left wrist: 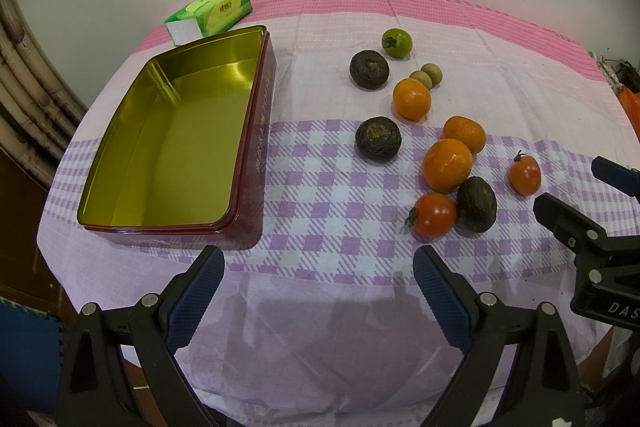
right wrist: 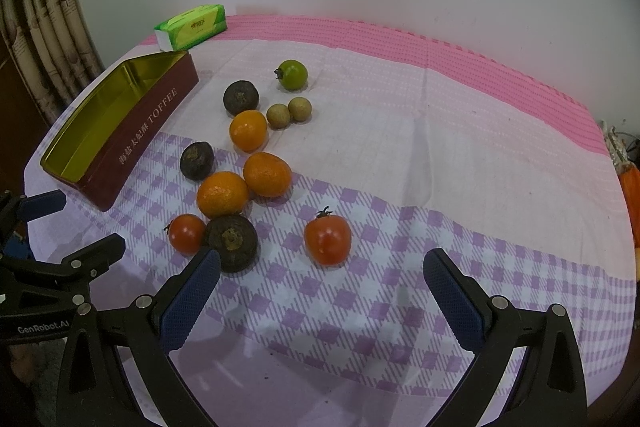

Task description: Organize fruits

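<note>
Fruits are lying loose on the checked tablecloth point(right wrist: 460, 187), none in the maroon tin point(left wrist: 256, 147). The right gripper point(right wrist: 322, 291) is hovering wide open just before a red tomato point(right wrist: 328, 239); the left gripper point(left wrist: 319, 285) is gaping empty near the tin.

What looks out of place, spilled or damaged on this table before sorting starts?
Nothing is spilled or broken. The three dark wrinkled round fruits, e.g., look shrivelled, possibly past their best, beside the smooth oranges and tomatoes. The gold-lined maroon toffee tin holds nothing. All the fruit lies loose on the checked cloth.
</note>
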The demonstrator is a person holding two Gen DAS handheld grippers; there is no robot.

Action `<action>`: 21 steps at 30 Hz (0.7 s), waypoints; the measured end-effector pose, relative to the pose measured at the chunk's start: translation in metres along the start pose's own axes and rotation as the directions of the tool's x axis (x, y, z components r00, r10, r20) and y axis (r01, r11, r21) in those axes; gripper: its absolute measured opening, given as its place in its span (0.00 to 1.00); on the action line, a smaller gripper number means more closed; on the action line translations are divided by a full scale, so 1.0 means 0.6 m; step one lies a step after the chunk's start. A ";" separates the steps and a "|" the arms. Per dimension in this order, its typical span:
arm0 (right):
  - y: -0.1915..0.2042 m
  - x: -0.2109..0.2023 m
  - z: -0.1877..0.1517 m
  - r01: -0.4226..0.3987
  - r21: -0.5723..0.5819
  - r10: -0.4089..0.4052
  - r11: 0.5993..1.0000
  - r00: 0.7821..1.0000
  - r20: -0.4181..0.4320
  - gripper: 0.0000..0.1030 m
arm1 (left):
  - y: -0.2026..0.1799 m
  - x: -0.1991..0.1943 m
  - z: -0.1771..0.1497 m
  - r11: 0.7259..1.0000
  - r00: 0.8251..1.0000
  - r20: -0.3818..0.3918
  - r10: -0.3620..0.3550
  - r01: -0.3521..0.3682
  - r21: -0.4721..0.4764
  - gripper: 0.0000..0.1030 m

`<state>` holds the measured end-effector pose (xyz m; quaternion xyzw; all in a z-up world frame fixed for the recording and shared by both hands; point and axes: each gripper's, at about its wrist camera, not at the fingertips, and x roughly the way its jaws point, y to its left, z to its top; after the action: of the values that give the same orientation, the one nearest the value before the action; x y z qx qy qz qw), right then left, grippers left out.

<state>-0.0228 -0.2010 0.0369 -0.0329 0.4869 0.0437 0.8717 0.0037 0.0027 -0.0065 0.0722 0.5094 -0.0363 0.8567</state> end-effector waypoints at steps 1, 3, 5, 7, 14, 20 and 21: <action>0.000 0.000 0.000 0.000 0.000 0.000 1.000 1.000 0.000 0.98 | 0.001 0.000 0.001 1.000 1.000 0.000 -0.001 0.001 0.000 0.91; 0.002 0.000 -0.002 -0.001 -0.001 0.001 1.000 1.000 -0.001 0.97 | 0.000 0.000 0.000 1.000 1.000 0.001 0.000 0.000 0.000 0.91; 0.001 0.001 -0.002 0.000 -0.001 0.000 1.000 1.000 -0.002 0.97 | 0.000 0.000 0.001 1.000 1.000 0.001 -0.001 0.001 -0.001 0.91; 0.001 0.001 -0.003 -0.003 0.001 0.003 1.000 1.000 -0.004 0.97 | 0.001 0.000 0.001 1.000 1.000 0.002 -0.002 0.002 -0.001 0.91; -0.003 0.008 -0.006 -0.007 0.000 0.007 1.000 1.000 -0.011 0.95 | 0.000 0.000 0.001 1.000 1.000 0.001 -0.003 0.003 -0.001 0.91; -0.012 0.019 -0.007 0.001 0.001 -0.001 1.000 1.000 -0.024 0.92 | -0.001 0.004 0.001 1.000 1.000 -0.001 -0.009 0.009 -0.006 0.91; -0.015 0.020 -0.007 0.003 0.002 -0.003 1.000 1.000 -0.028 0.91 | 0.000 0.006 0.001 1.000 1.000 -0.002 -0.011 0.011 -0.008 0.91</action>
<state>-0.0190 -0.2098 0.0244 -0.0335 0.4991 0.0417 0.8649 0.0059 0.0025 -0.0091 0.0659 0.5108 -0.0390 0.8563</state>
